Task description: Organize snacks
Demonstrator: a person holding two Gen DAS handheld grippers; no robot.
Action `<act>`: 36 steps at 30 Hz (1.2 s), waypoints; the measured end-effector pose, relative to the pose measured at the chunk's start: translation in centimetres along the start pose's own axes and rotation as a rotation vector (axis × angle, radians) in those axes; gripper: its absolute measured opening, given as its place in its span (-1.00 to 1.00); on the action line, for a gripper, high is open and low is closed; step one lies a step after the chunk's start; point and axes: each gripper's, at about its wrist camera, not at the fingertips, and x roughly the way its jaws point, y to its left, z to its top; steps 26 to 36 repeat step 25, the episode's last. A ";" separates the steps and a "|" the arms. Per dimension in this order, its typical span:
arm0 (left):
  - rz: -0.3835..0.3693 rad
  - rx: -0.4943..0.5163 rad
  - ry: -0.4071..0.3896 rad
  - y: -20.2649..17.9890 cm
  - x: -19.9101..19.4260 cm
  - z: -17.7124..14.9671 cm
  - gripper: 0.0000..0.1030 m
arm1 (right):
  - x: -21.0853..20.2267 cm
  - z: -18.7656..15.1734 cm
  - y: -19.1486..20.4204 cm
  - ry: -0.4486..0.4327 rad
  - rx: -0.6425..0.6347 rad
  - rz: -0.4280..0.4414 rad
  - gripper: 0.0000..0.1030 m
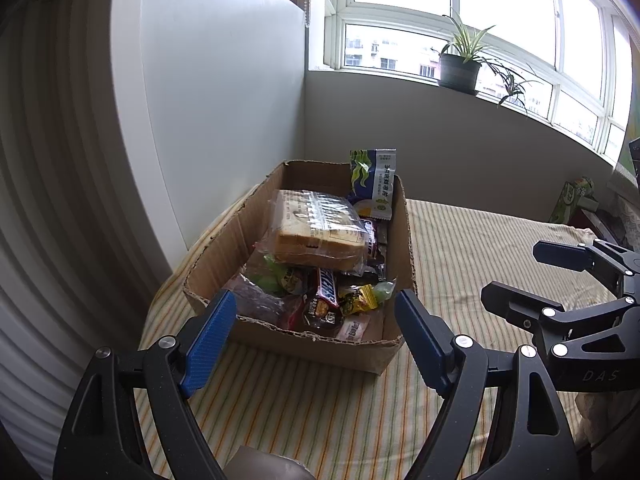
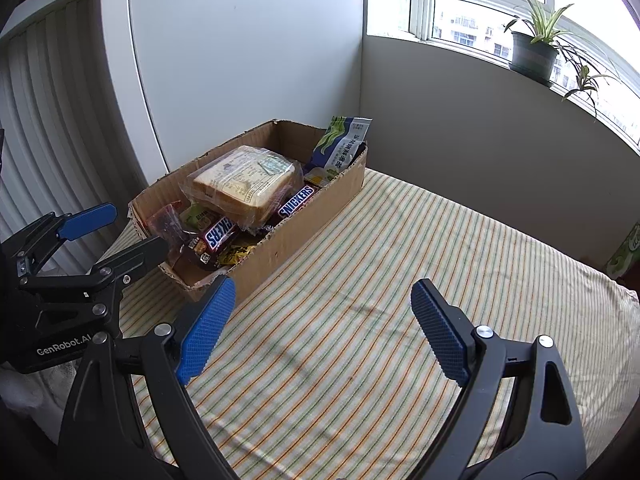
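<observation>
Both tongs open, nothing in either. Left gripper [image 1: 316, 336] hangs just in front of the near end of the cardboard box [image 1: 320, 340], jaws spread about as wide as that end; pads don't touch the cardboard. Right gripper [image 2: 320, 328] sits over bare striped cloth [image 2: 380, 280], beside the box's long side, jaws wide and empty. Its figure went up over the last second but has levelled off, so I read it as simply open.

Snacks are all in the box as far as I can see: wrapped bread [image 1: 316, 232] lies on top of the pile, Snickers bars [image 2: 296, 204] under and beside it, small yellow and green candy packets [image 1: 360, 298] at the near end, a red-brown packet [image 2: 166, 224] in the near left corner. Blue-and-white pouch [image 1: 374, 180] stands upright against the far right corner, sticking above the rim, probably too tall to lie flat with the rest crowding it.

Box is pushed into the corner by the white panel [image 1: 208, 100], so the walls back it.

No loose snacks visible on the cloth. My read: collecting is done or nearly so; what's left would be tidying inside or moving the box. Bread on top makes sense, since it crushes easily.

Potted plant [image 2: 534, 52] on the sill, well away.
</observation>
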 end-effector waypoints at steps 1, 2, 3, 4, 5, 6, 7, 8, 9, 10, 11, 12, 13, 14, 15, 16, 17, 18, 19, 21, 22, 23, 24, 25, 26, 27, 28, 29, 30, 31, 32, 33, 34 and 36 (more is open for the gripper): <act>0.000 0.000 -0.001 0.0 0.0 0.0 0.59 | -0.1 0.0 0.0 -0.002 -0.001 -0.002 0.78; 0.001 0.000 0.000 0.0 0.0 0.0 0.59 | -0.1 0.0 0.0 -0.003 -0.003 -0.003 0.78; 0.000 0.000 0.001 0.0 0.0 0.0 0.59 | -0.2 0.0 0.0 -0.003 -0.005 -0.005 0.78; 0.000 -0.001 0.002 0.1 0.1 0.0 0.58 | -0.2 -0.1 0.0 -0.003 -0.007 -0.006 0.78; 0.001 -0.001 0.005 0.1 0.1 0.0 0.59 | -0.2 -0.1 0.0 -0.002 -0.008 -0.007 0.78; 0.003 -0.001 0.007 0.1 0.2 0.0 0.59 | -0.1 -0.1 0.0 -0.002 -0.009 -0.008 0.78; 0.003 -0.004 0.007 0.1 0.2 0.0 0.58 | -0.1 -0.2 0.0 0.000 -0.009 -0.008 0.78; 0.003 -0.005 0.006 0.1 0.2 0.0 0.59 | -0.1 -0.2 -0.1 0.002 -0.008 -0.008 0.78; 0.003 -0.005 0.005 0.1 0.1 0.0 0.59 | 0.0 -0.2 -0.1 0.004 -0.007 -0.006 0.78; 0.005 -0.003 0.004 0.1 0.2 0.0 0.58 | 0.0 -0.2 -0.1 0.005 -0.008 -0.005 0.78; 0.007 0.000 0.004 0.0 0.2 0.0 0.59 | 0.1 -0.3 -0.1 0.006 -0.010 -0.006 0.78; 0.008 0.002 0.005 0.0 0.2 0.0 0.59 | 0.1 -0.3 0.0 0.006 -0.012 -0.008 0.78; 0.009 0.002 0.006 0.0 0.2 0.0 0.59 | 0.1 -0.3 0.0 0.007 -0.013 -0.009 0.78; 0.009 0.002 0.005 0.0 0.3 0.0 0.58 | 0.1 -0.3 0.0 0.007 -0.013 -0.008 0.78; 0.010 0.001 0.004 0.0 0.2 0.0 0.59 | 0.1 -0.3 0.0 0.007 -0.013 -0.008 0.78; 0.012 0.001 0.003 0.0 0.3 0.0 0.58 | 0.1 -0.3 0.0 0.006 -0.013 -0.008 0.78; 0.013 0.001 0.001 0.0 0.2 0.0 0.58 | 0.1 -0.3 -0.1 0.007 -0.014 -0.008 0.78; 0.012 0.004 -0.003 0.0 0.2 -0.1 0.58 | 0.1 -0.4 -0.1 0.008 -0.013 -0.010 0.78; 0.012 0.007 -0.008 0.0 0.1 -0.1 0.58 | 0.1 -0.4 -0.2 0.009 -0.011 -0.010 0.78; 0.013 0.011 -0.013 -0.1 0.0 -0.1 0.58 | 0.2 -0.5 -0.3 0.012 -0.006 -0.012 0.78; 0.012 0.012 -0.011 -0.1 0.1 -0.1 0.58 | 0.2 -0.6 -0.3 0.013 -0.004 -0.014 0.78; 0.014 0.012 -0.010 -0.1 0.1 -0.1 0.58 | 0.2 -0.6 -0.4 0.014 -0.001 -0.015 0.78; 0.015 0.012 -0.011 -0.1 0.1 -0.1 0.58 | 0.2 -0.7 -0.5 0.015 0.000 -0.016 0.78; 0.015 0.014 -0.011 -0.1 0.1 -0.1 0.58 | 0.2 -0.8 -0.6 0.016 0.001 -0.019 0.78; 0.015 0.014 -0.011 -0.1 0.1 -0.1 0.58 | 0.2 -0.8 -0.6 0.016 0.001 -0.019 0.78; 0.015 0.014 -0.011 -0.1 0.1 -0.1 0.58 | 0.2 -0.8 -0.6 0.016 0.001 -0.019 0.78; 0.015 0.014 -0.011 -0.1 0.1 -0.1 0.58 | 0.2 -0.8 -0.6 0.016 0.001 -0.019 0.78; 0.015 0.014 -0.011 -0.1 0.1 -0.1 0.58 | 0.2 -0.8 -0.6 0.016 0.001 -0.019 0.78; 0.015 0.014 -0.011 -0.1 0.1 -0.1 0.58 | 0.2 -0.8 -0.6 0.016 0.001 -0.019 0.78; 0.015 0.014 -0.011 -0.1 0.1 -0.1 0.58 | 0.2 -0.8 -0.6 0.016 0.001 -0.019 0.78; 0.015 0.014 -0.011 -0.1 0.1 -0.1 0.58 | 0.2 -0.8 -0.6 0.016 0.001 -0.019 0.78; 0.015 0.014 -0.011 -0.1 0.1 -0.1 0.58 | 0.2 -0.8 -0.6 0.016 0.001 -0.019 0.78; 0.015 0.014 -0.011 -0.1 0.1 -0.1 0.58 | 0.2 -0.8 -0.6 0.016 0.001 -0.019 0.78; 0.015 0.014 -0.011 -0.1 0.1 -0.1 0.58 | 0.2 -0.8 -0.6 0.016 0.001 -0.019 0.78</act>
